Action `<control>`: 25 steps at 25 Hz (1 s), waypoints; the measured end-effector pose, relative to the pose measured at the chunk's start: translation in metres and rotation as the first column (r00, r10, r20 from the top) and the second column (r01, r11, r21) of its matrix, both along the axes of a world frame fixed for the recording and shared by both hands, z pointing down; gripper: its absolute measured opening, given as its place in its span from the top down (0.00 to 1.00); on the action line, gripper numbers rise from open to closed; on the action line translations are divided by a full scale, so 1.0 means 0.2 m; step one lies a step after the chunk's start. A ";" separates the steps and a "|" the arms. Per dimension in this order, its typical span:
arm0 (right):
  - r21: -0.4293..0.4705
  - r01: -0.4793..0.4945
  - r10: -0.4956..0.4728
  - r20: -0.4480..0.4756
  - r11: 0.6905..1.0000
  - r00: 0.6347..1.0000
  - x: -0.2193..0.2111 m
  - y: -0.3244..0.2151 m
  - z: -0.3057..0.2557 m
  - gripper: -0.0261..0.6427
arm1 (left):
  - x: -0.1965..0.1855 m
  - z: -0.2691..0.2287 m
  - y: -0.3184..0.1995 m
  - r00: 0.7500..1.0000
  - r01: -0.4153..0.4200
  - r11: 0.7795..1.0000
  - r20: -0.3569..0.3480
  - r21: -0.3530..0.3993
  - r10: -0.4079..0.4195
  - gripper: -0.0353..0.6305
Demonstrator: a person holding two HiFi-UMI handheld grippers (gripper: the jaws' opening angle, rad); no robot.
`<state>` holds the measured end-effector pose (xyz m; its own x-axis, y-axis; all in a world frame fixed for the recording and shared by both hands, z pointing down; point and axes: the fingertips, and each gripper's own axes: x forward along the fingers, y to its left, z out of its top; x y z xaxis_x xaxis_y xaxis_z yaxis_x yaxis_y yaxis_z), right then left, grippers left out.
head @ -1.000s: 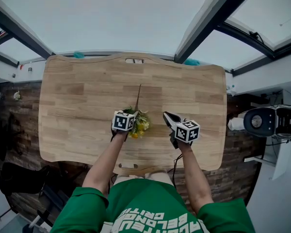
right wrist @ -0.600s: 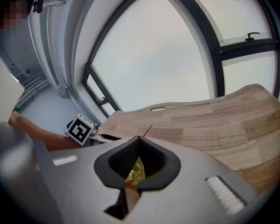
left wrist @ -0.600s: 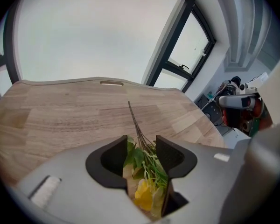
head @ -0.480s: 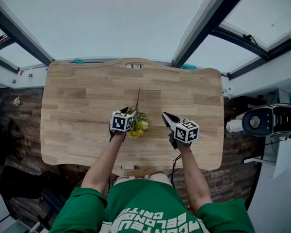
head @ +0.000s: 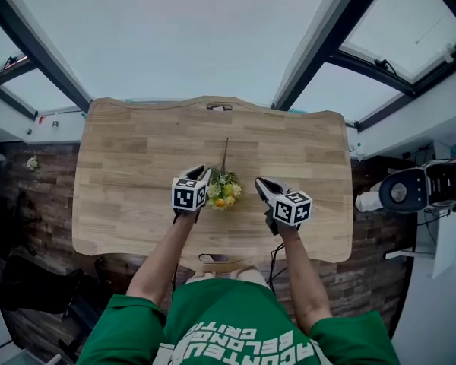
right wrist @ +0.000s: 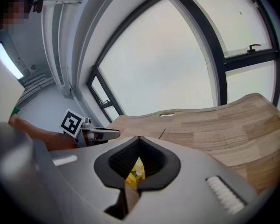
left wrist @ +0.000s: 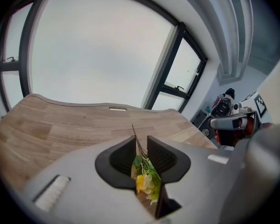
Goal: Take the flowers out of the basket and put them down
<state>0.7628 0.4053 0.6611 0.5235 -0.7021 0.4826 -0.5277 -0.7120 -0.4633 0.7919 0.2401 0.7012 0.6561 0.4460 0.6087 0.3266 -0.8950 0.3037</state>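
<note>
Flower sprig [head: 223,190] lies on desk [head: 121,166], no basket in view; task looks finished. Left gripper [head: 200,173] empty, jaws narrow, just closing. Right gripper [head: 261,182] closed, empty.

The flowers [head: 224,191] lie on the table [head: 121,173] at your twelve o'clock, left gripper [head: 199,173] at eleven, right gripper [head: 261,182] at one.

Both forearms reach toward 12 o'clock. The left gripper [head: 199,172] is at 9 o'clock of the right gripper [head: 261,182]. The left's jaws have just been closing and stand narrowly apart, gripping nothing; the right's tips meet.
</note>
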 end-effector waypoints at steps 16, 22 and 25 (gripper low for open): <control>0.021 -0.046 0.048 -0.135 0.999 0.990 -0.38 -0.13 -0.26 0.95 | -0.43 -0.47 -0.12 0.962 -0.112 0.991 -0.258 -0.069 0.090 0.92; 0.011 -0.040 0.041 -0.182 0.999 0.982 -0.47 -0.13 -0.33 0.95 | -0.56 -0.53 -0.09 0.947 -0.170 0.980 -0.293 -0.107 0.133 0.92; -0.008 -0.041 0.038 -0.196 0.999 0.980 -0.49 -0.10 -0.33 0.95 | -0.57 -0.55 -0.07 0.938 -0.202 0.975 -0.306 -0.096 0.164 0.92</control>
<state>0.6656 0.3844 0.5949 0.6358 -0.6737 0.3767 -0.5785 -0.7390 -0.3453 0.6772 0.2256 0.5916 0.6975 0.6345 0.3329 0.5725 -0.7729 0.2735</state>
